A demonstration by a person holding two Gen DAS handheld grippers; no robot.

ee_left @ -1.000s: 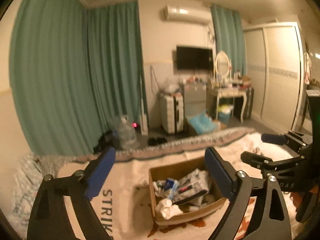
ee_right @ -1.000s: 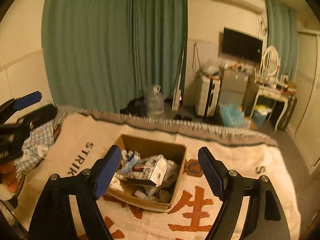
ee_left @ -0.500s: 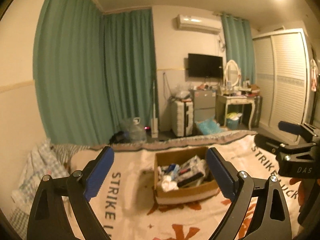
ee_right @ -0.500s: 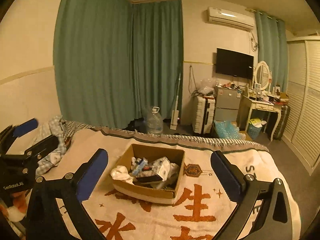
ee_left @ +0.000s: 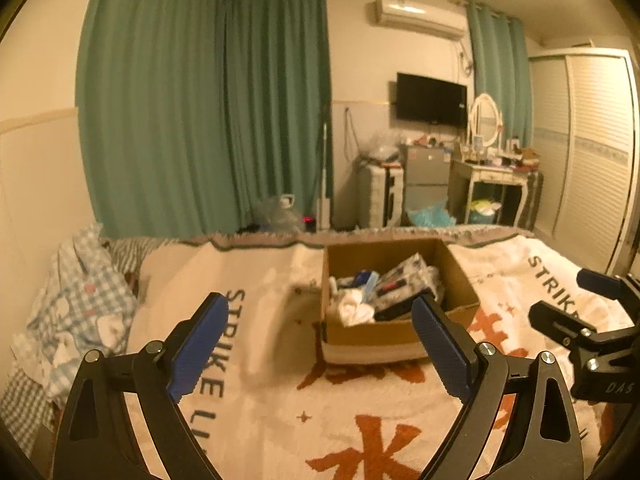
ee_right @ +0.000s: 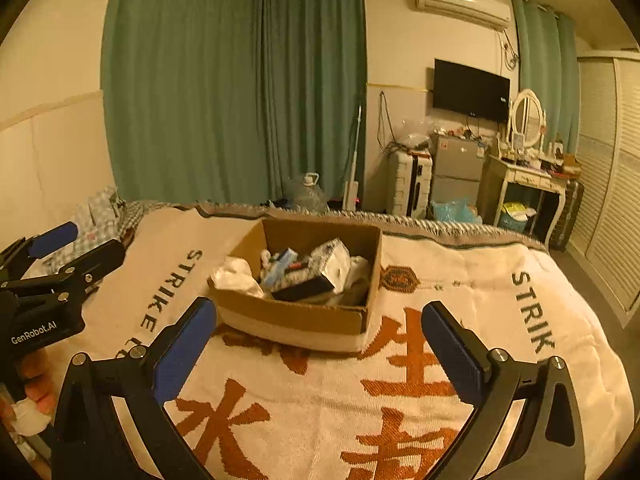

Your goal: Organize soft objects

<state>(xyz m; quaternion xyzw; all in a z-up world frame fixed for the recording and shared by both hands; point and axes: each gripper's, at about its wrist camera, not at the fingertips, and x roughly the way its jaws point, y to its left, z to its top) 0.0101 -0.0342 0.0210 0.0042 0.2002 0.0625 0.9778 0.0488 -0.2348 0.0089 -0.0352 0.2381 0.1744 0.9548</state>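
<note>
The bed (ee_right: 500, 280) in front of me is spread with a cream blanket (ee_left: 276, 384) lettered in orange and dark print, and a crumpled checked cloth (ee_left: 80, 304) lies at its left edge. On the blanket sits an open cardboard box (ee_right: 296, 314) heaped with soft things, a white cloth (ee_right: 236, 276) drooping over its near left corner. My left tool (ee_left: 320, 356) and right tool (ee_right: 320, 356) both hover short of the box, spread wide and holding nothing.
</note>
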